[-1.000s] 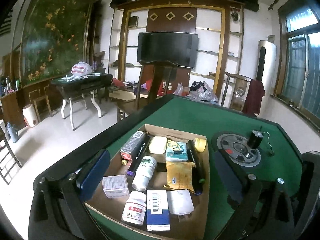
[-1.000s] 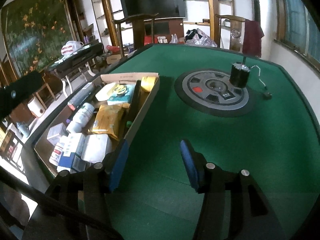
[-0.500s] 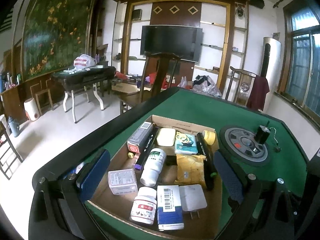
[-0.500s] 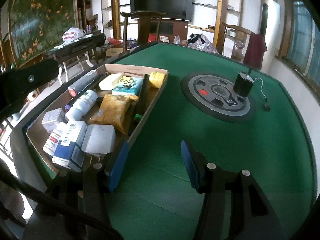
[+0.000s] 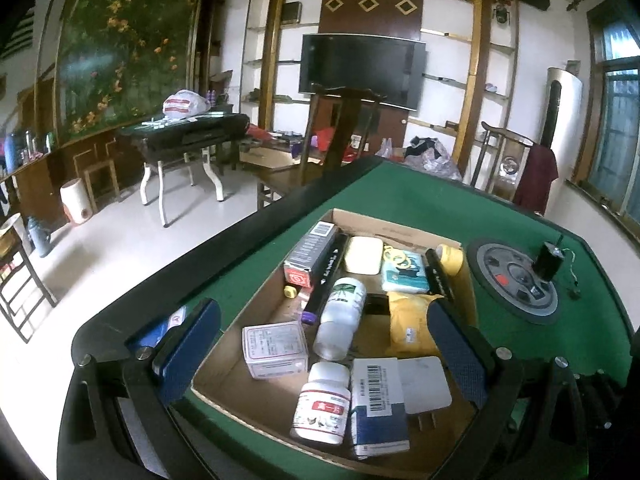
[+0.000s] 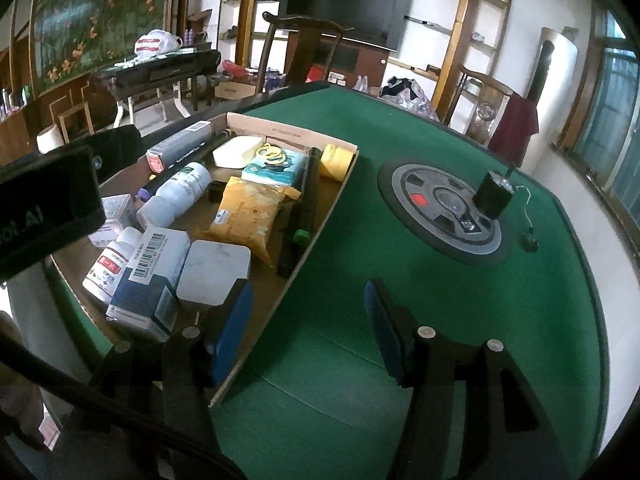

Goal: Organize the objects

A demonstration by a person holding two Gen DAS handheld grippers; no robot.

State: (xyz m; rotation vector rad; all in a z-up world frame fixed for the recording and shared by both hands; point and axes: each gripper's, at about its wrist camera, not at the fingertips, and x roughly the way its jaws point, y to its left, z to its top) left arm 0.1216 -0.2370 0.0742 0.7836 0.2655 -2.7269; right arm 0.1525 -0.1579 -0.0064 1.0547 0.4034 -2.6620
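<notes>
Cardboard tray (image 5: 400,227) on green worktop (image 6: 400,320), holding mixed small goods. Left tongs (image 5: 320,352) — spread wide, holding nothing, blue pads either side of the tray's near half; directly ahead between the pads lie a small pink-printed box (image 5: 275,343), a red-label white bottle (image 5: 323,404) and a barcode carton (image 5: 378,400). Beyond these, a tall white bottle (image 5: 340,322) lies on its side, long axis running away from the tongs. Right tongs (image 6: 308,320) — about half open, jaws lately widening, nothing between them; their left pad hangs by the tray's right wall, over a white adapter (image 6: 214,272). Judged nearer hand for tray contents: left.
</notes>
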